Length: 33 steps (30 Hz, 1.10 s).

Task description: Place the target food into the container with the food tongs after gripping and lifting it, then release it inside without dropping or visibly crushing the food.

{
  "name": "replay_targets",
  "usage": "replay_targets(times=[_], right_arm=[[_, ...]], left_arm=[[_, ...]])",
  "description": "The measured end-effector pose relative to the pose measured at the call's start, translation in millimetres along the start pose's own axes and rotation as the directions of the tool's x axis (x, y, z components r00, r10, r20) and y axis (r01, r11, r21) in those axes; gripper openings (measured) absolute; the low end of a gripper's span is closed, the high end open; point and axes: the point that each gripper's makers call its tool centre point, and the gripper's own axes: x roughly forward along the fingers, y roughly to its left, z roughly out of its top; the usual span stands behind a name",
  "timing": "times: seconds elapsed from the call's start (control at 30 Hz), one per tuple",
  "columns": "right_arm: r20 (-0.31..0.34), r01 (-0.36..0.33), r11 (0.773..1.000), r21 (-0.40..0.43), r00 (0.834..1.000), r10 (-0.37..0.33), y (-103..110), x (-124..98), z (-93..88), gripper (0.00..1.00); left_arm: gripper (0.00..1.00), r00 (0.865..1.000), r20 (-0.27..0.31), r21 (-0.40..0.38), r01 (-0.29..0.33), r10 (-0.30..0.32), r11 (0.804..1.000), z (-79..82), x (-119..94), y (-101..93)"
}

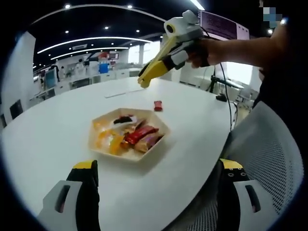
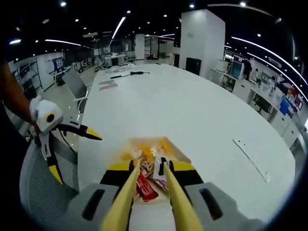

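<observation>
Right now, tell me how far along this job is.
Done: the right gripper holds the food tongs, and the container already has wrapped snacks in it. In hand: the tongs hang in the air near the container, tips apparently empty. Left: grip the food, possibly the small red piece lying on the table outside it, lift, release inside.

Opposing views over shared tray [image 1: 144, 151]
</observation>
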Motion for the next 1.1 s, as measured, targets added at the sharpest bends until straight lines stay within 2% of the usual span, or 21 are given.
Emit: replay_targets(times=[0.37, 0.53, 0.6, 0.7, 0.83, 0.93, 1.1], right_arm=[[-0.018, 0.051, 0.999, 0.015, 0.999, -0.051, -33, -14, -22.4, 0.28], [-0.025, 0.076, 0.996, 0.045, 0.997, -0.075, -60, -24, -41.4, 0.28], [-0.029, 0.101, 0.990, 0.094, 0.995, -0.099, -73, -28, -50.7, 0.28], [-0.036, 0.136, 0.983, 0.123, 0.991, -0.132, -93, -34, -63.7, 0.28], [-0.046, 0.166, 0.978, 0.130, 0.986, -0.162, -114, -39, -78.1, 0.28], [-0.067, 0.200, 0.966, 0.166, 0.979, -0.192, -130, -40, -90.4, 0.28], [-0.086, 0.231, 0.956, 0.182, 0.972, -0.219, -149, -35, -103.2, 0.28]], left_arm=[[0.99, 1.000, -0.002, -0.003, -0.004, 0.004, 1.000, -1.0, 0, 0.7], [0.99, 1.000, -0.006, -0.003, -0.002, 0.002, 1.000, -2.3, 1, 0.7], [0.99, 1.000, -0.008, -0.006, -0.001, 0.001, 1.000, -2.2, 1, 0.5], [0.99, 1.000, -0.011, -0.006, 0.005, -0.006, 1.000, -3.0, 1, -0.5], [0.99, 1.000, -0.016, -0.006, 0.015, -0.015, 1.000, -3.4, 2, -3.0], [0.99, 1.000, -0.017, -0.005, 0.019, -0.019, 1.000, -4.0, 2, -3.2], [0.99, 0.999, -0.022, -0.006, 0.028, -0.028, 1.000, -4.5, 3, -5.3]])
